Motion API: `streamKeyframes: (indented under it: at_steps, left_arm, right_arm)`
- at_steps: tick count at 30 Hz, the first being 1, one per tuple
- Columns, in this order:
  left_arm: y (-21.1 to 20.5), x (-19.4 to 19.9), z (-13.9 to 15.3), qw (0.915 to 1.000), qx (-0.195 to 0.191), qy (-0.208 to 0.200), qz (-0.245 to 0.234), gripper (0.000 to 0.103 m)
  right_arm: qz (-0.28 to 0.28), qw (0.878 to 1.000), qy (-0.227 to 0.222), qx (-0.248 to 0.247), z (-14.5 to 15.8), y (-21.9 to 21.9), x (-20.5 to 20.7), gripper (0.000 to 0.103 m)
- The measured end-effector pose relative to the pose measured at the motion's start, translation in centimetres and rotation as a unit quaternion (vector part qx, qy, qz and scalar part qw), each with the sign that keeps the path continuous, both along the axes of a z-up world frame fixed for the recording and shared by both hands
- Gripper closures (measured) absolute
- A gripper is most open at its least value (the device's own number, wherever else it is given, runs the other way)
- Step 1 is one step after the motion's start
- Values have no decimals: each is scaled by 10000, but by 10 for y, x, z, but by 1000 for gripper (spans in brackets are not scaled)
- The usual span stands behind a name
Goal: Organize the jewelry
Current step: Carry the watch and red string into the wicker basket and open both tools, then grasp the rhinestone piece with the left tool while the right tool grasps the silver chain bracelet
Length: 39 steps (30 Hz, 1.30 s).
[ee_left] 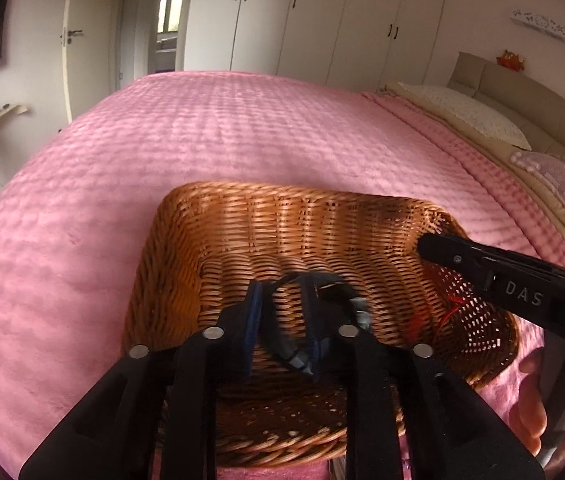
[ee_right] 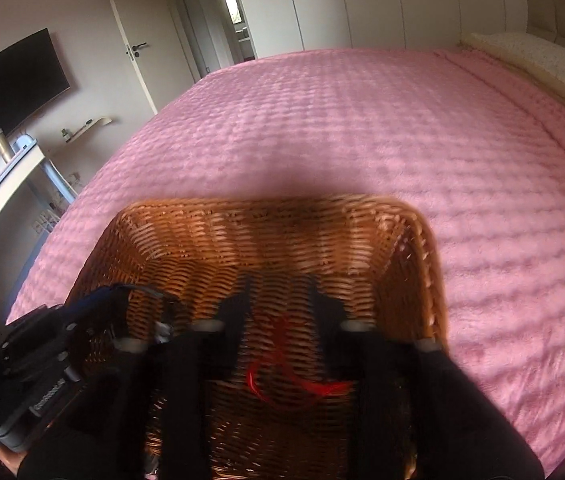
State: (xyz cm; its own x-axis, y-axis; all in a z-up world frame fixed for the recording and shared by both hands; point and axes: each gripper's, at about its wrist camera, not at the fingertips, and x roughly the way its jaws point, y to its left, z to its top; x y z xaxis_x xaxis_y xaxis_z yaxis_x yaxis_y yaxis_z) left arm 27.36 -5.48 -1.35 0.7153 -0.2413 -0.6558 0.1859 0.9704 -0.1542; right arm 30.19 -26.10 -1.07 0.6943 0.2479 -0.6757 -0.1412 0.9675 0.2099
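Resting on a pink quilted bedspread (ee_left: 210,136), a rectangular brown woven wicker basket (ee_left: 282,220) sits near the bed's front edge. Above the basket's left half, the left gripper (ee_left: 282,320) has its jaws spread, with a dark blue cord bracelet with a silver clasp (ee_left: 302,356) draped between them. Over the right half, the right gripper (ee_right: 280,300) has its jaws spread above a thin red thread bracelet (ee_right: 282,384) lying on the basket floor.

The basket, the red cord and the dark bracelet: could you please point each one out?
Basket (ee_right: 266,236): right wrist view, far inner wall.
Red cord (ee_right: 302,390): right wrist view, its bottom loop.
Dark bracelet (ee_left: 282,344): left wrist view, band between the fingers.
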Motion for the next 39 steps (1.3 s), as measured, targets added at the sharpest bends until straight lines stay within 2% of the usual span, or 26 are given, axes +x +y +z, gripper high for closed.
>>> streamKeyframes:
  at_steps: [1,5,10,12,15,17,22,25,28,31,35,39]
  left_arm:
    - [2,-1,2,10000,-22,-27,5,68]
    - [12,-21,13,9999,-117,-123,6,68]
    - [32,-74,30,9989,-292,-351,-57,64]
    - [37,-99,33,9985,-370,-394,-113,64]
    - [43,-130,31,9982,-421,-396,-154,64]
    - [48,-152,25,9979,-516,-345,-170,64]
    - [56,-182,3,9971,-706,-104,-266,66]
    - [59,-188,-14,9954,-869,160,-366,66]
    - [56,-184,-31,9922,-1027,483,-513,66]
    - [51,-172,-45,9885,-1165,752,-609,66]
    - [40,-163,-54,9868,-1173,923,-631,66]
    - [24,-151,-61,9872,-992,1060,-658,66]
  right_arm:
    - [-26,10000,-83,-11,4,0,-3,39]
    - [33,9994,-255,240,21,-8,-28,39]
    - [89,9974,-706,133,43,-11,-98,39]
    - [91,9970,-754,146,44,-11,-124,39]
    - [38,9977,-670,136,37,-9,-157,40]
    - [58,9980,-608,172,29,-8,-173,49]
    - [113,9995,-295,46,-5,7,-196,61]
    - [112,9999,-78,-83,-28,14,-201,70]
    - [153,9996,184,-141,-49,18,-199,72]
    - [201,9993,258,-173,-55,23,-198,74]
    - [258,9986,356,-291,-62,28,-195,74]
    - [235,9976,491,-417,-69,33,-189,74]
